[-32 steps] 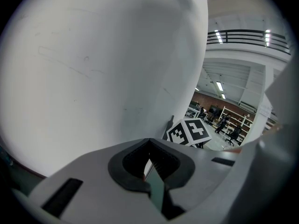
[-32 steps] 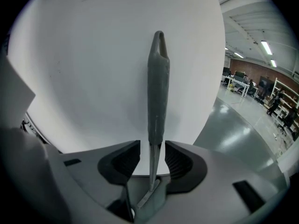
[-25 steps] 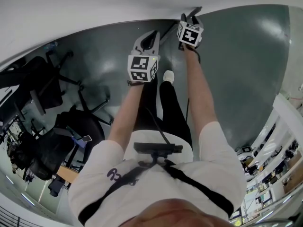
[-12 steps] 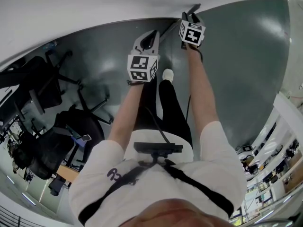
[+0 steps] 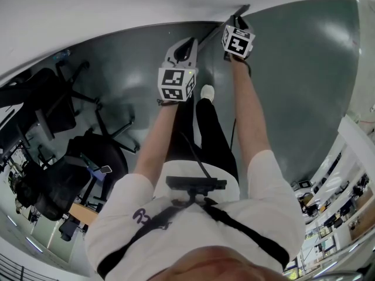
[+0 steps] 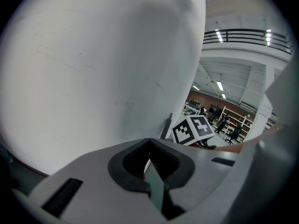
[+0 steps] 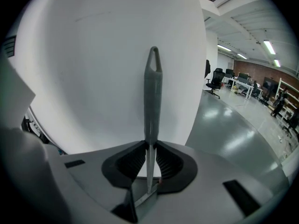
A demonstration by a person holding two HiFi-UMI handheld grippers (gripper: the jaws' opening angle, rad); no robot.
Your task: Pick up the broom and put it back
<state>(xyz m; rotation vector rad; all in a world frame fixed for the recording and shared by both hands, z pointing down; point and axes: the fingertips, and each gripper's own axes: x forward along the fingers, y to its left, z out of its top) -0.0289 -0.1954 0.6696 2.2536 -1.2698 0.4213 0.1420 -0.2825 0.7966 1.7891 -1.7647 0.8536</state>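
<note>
A plain white wall stands ahead of me and meets the glossy grey floor. Black office chairs are crowded together off to my left. Farther back in the hall I can see white shelves, strip ceiling lights, and a dark railing up high.

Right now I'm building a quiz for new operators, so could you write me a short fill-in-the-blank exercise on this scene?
1. The thing standing between the right tongs is the broom's grey ____.
2. Behind it rises a plain white ____.
3. The left tongs are together and hold ____.

Missing words: handle; wall; nothing. Note: the right tongs are closing on the handle at this moment.
</note>
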